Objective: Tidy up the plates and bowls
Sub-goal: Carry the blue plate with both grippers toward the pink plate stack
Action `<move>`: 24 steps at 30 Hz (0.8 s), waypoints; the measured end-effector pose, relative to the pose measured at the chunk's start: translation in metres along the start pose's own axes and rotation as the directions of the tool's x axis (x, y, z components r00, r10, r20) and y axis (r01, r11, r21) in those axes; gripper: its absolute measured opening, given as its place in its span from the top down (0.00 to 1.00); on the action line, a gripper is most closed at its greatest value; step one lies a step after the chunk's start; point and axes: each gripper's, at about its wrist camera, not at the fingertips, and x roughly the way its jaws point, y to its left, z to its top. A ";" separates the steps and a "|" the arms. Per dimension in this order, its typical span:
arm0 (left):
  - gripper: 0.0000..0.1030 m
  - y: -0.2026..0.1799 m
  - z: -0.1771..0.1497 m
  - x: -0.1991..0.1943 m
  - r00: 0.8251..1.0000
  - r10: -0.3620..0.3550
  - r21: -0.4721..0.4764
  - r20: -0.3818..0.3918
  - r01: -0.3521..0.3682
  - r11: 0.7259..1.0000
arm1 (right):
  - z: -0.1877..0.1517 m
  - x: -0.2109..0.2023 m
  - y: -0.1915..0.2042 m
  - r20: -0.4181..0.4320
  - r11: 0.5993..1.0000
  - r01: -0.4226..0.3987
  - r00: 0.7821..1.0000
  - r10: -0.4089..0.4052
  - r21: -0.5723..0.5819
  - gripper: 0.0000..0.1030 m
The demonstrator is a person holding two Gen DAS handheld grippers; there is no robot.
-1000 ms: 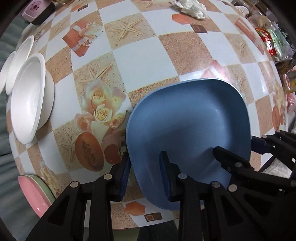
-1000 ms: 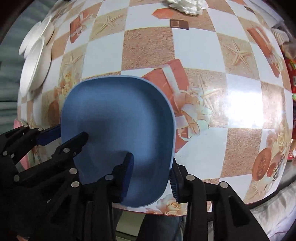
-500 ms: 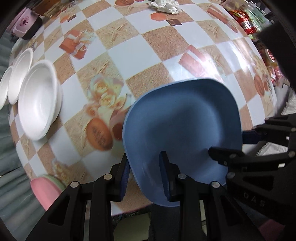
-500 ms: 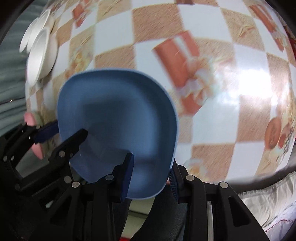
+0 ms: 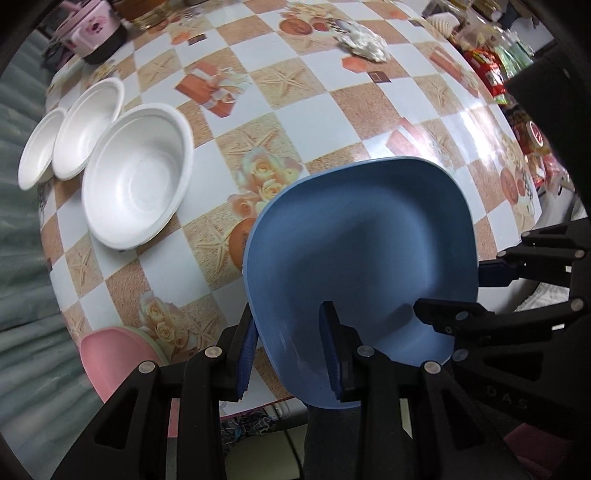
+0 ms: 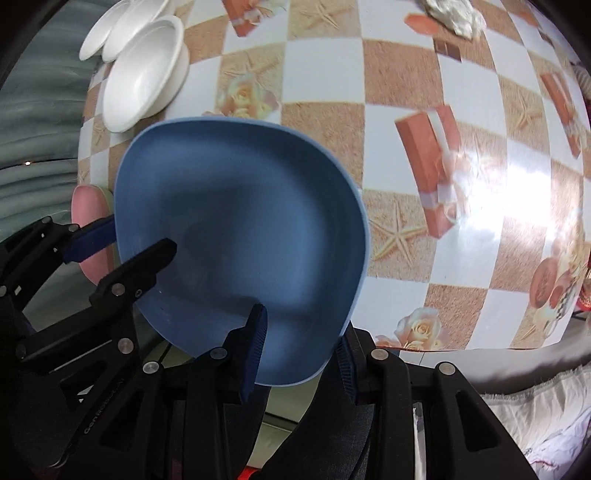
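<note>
A blue squarish plate (image 5: 362, 251) is held in the air above the near table edge by both grippers. My left gripper (image 5: 290, 350) is shut on its near left rim. My right gripper (image 6: 301, 350) is shut on its near right rim; the plate (image 6: 240, 229) fills the middle of the right wrist view. Each gripper shows in the other's view, the right one (image 5: 498, 291) and the left one (image 6: 122, 251). Three white bowls (image 5: 136, 184) sit in a row at the table's left. A pink plate (image 5: 110, 354) on a green one lies at the near left corner.
The table (image 5: 369, 110) has a checkered cloth with roses and starfish. A crumpled white tissue (image 5: 365, 42) lies at the far side. A pink and black container (image 5: 96, 33) stands far left. Snack packets (image 5: 487, 70) crowd the right edge.
Both grippers have lifted the blue plate off the table and drawn it back toward the near edge and left. The white bowls and pink plate now show closer in view.
</note>
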 end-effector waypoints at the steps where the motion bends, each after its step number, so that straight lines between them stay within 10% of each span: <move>1: 0.66 0.003 -0.002 -0.001 1.000 -0.004 -0.008 0.003 0.004 1.000 | 0.013 -0.005 -0.003 0.000 1.000 0.003 1.000 -0.003 -0.007 0.62; 24: 0.66 0.063 -0.033 -0.021 0.999 -0.004 -0.147 0.040 0.010 0.989 | 0.013 -0.003 0.041 0.007 0.988 0.051 0.999 -0.050 -0.146 0.62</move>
